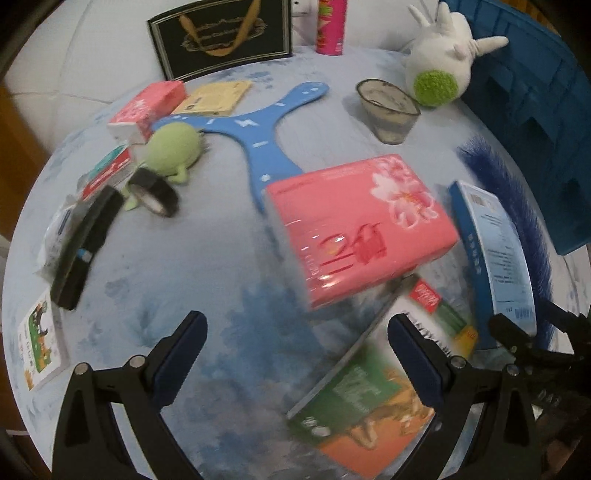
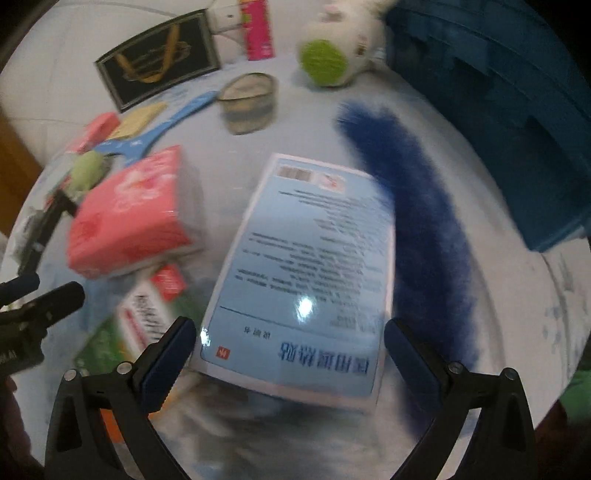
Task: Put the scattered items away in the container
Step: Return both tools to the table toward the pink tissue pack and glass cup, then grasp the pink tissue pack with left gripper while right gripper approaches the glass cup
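Note:
My left gripper (image 1: 295, 354) is open and empty above the blue-patterned table, with a pink tissue pack (image 1: 360, 229) just ahead and a green-orange box (image 1: 362, 402) by its right finger. My right gripper (image 2: 290, 354) is open, its fingers on either side of the near end of a light blue flat box (image 2: 306, 269), not closed on it. The blue container (image 2: 498, 110) stands at the far right and also shows in the left wrist view (image 1: 532, 110). A dark blue fuzzy strip (image 2: 424, 229) lies beside the flat box.
Scattered on the table: a blue boomerang (image 1: 258, 125), a green plush (image 1: 173, 147), a black tape roll (image 1: 153, 190), a clear cup (image 1: 388, 110), a white plush with a green nose (image 1: 439, 59), a black framed plaque (image 1: 221, 37), a pink can (image 1: 330, 26), and small boxes at the left.

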A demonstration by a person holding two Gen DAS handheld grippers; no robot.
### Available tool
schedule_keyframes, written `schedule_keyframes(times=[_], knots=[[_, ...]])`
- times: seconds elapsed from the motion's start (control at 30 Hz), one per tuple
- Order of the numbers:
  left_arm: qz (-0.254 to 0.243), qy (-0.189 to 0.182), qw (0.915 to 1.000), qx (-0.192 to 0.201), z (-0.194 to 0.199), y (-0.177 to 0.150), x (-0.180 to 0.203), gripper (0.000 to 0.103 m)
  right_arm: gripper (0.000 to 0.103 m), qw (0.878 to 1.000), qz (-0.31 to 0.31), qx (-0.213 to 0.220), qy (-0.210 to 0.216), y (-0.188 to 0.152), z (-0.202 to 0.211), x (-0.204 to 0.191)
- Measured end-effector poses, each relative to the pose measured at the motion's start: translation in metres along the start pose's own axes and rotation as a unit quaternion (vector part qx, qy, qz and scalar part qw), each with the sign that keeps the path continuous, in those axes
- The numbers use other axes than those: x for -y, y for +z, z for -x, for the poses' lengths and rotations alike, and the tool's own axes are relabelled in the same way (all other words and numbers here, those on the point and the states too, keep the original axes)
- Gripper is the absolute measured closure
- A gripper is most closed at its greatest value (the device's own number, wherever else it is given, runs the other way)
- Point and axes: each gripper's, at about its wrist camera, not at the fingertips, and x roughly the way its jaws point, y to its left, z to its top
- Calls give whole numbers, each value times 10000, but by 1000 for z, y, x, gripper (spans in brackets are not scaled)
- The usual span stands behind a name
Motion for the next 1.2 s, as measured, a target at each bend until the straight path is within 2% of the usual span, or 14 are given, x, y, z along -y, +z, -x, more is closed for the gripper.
schedule_keyframes(times=[0.1, 0.2, 0.3, 0.4, 0.43, 0.47, 0.5, 0.53, 0.63, 0.77, 0.97, 1.1, 1.2], knots=[[-222, 79, 9996, 176, 9, 8, 10, 3, 0, 9993, -217, -221, -211, -2, -6, 33], [-388, 151, 9985, 350, 15, 23, 13, 3, 0, 9988, -448, -160, 118, 0, 1, 53], [-565, 247, 9974, 386, 11, 41, 13, 3, 0, 9986, -412, -22, 337, 7, 11, 52], [-513, 351, 9976, 293, -3, 58, 10, 3, 0, 9984, -243, 57, 506, 16, 16, 40], [-401, 353, 9982, 270, -7, 63, 8, 3, 5, 9985, -181, 78, 520, 18, 16, 36], [-287, 342, 9987, 243, -10, 66, 4, 3, 11, 9985, -124, 97, 529, 20, 16, 31], [-187, 329, 9990, 227, -13, 68, 0, 3, 26, 9983, -48, 99, 568, 24, 15, 27], [-101, 314, 9993, 197, -16, 69, -4, 3, 34, 9981, 2, 81, 605, 26, 13, 22], [73, 139, 9998, 124, -16, 61, -13, 7, 34, 9974, 187, 45, 693, 34, 5, 7], [414, 133, 9990, 88, -6, 45, -30, 7, 34, 9960, 408, 63, 792, 52, -7, -13], [710, -90, 9973, -169, -3, 18, -50, 25, 39, 9918, 918, -50, 891, 76, -31, -49], [853, 227, 9961, -38, -2, 11, -69, 29, 49, 9854, 1259, -179, 1132, 73, -33, -79], [1037, 552, 9931, 57, 0, 13, -94, 30, 49, 9770, 1529, -340, 1446, 62, -32, -103]])
